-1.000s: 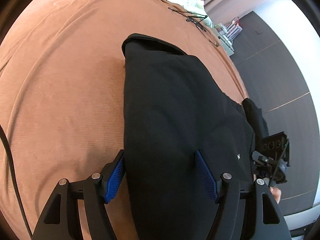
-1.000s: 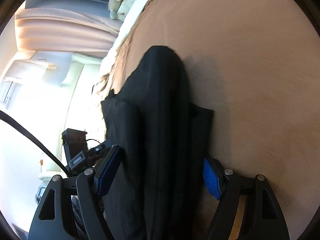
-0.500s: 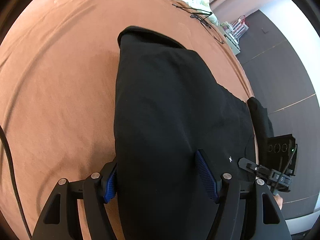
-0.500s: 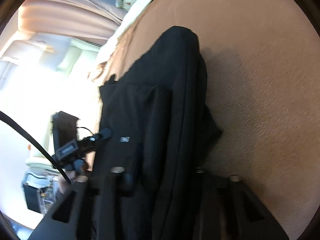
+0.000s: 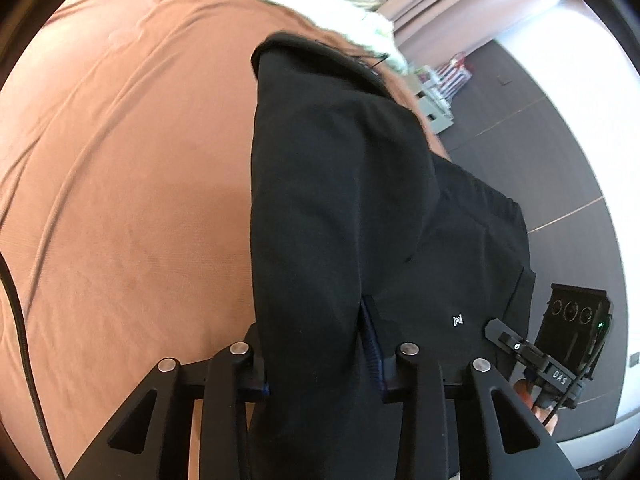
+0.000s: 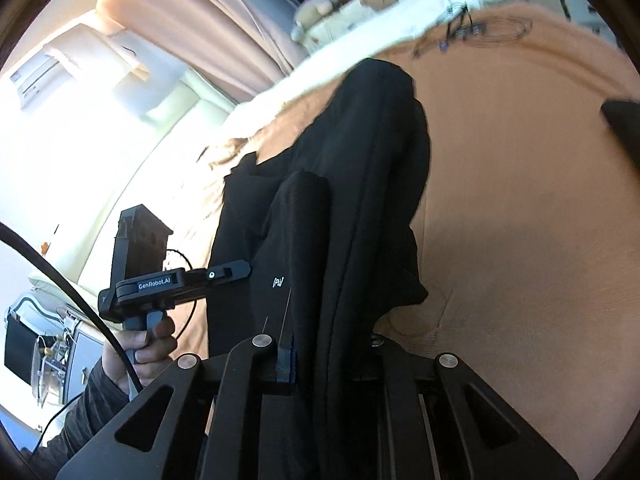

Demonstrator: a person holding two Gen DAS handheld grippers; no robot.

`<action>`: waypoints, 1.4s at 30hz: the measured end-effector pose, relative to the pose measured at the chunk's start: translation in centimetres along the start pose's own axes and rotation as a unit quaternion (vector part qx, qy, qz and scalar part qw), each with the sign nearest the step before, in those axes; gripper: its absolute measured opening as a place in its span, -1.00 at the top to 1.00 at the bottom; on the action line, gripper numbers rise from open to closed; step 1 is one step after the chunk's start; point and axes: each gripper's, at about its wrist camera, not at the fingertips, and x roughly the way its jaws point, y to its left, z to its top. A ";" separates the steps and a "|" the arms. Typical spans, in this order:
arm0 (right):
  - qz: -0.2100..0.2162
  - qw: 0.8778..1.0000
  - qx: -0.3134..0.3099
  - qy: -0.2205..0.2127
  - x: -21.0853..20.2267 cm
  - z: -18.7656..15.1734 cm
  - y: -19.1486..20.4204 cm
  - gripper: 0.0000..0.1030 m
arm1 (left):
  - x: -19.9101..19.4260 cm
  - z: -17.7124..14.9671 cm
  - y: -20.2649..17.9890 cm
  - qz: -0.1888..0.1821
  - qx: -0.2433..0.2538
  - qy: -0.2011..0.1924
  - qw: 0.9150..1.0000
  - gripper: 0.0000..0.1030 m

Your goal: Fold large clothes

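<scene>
A long black garment [image 5: 340, 200] with a small white logo lies lengthwise on the brown bed cover [image 5: 120, 160], its near end lifted. My left gripper [image 5: 316, 344] has a thick bunch of that cloth between its blue pads, jaws closing and pressing on it. In the right wrist view the same garment [image 6: 360, 160] runs away from me in folds. My right gripper [image 6: 330, 344] is closing on its near edge, the cloth pinched between the fingers. The left gripper's body [image 6: 160, 284] sits to the left, held by a hand [image 6: 148, 344].
White bedding [image 5: 340, 4] and soft toys lie at the bed's far end, with thin black cables [image 6: 468, 32] on the cover nearby. Dark floor [image 5: 540, 152] runs along the bed's right side. A black cord [image 5: 16, 300] hangs at the left edge.
Both grippers have closed on the garment's near end and risen with it. The right gripper has also rolled, so more of the room shows.
</scene>
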 end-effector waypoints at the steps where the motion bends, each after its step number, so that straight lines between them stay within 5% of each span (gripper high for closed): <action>1: 0.001 1.000 -0.003 -0.008 -0.8 -0.1 0.7 0.80 | -0.9 -0.1 -0.9 -0.005 0.005 -0.006 1.000 0.33; 17: -0.069 0.989 -0.082 -0.106 -20.2 -3.5 12.0 0.80 | -11.3 -4.1 -16.9 -0.103 0.088 -0.050 0.989 0.39; 25: -0.128 0.979 -0.097 -0.129 -27.6 -5.9 15.7 0.80 | -13.3 -6.1 -23.6 -0.142 0.120 -0.045 0.982 0.40; 32: -0.176 0.971 -0.107 -0.125 -31.4 -7.6 17.1 0.80 | -10.9 -6.7 -27.7 -0.160 0.137 -0.012 0.977 0.40; 42: -0.229 0.962 -0.113 -0.096 -33.3 -5.9 16.2 0.80 | -1.2 -3.3 -31.7 -0.175 0.124 0.063 0.975 0.40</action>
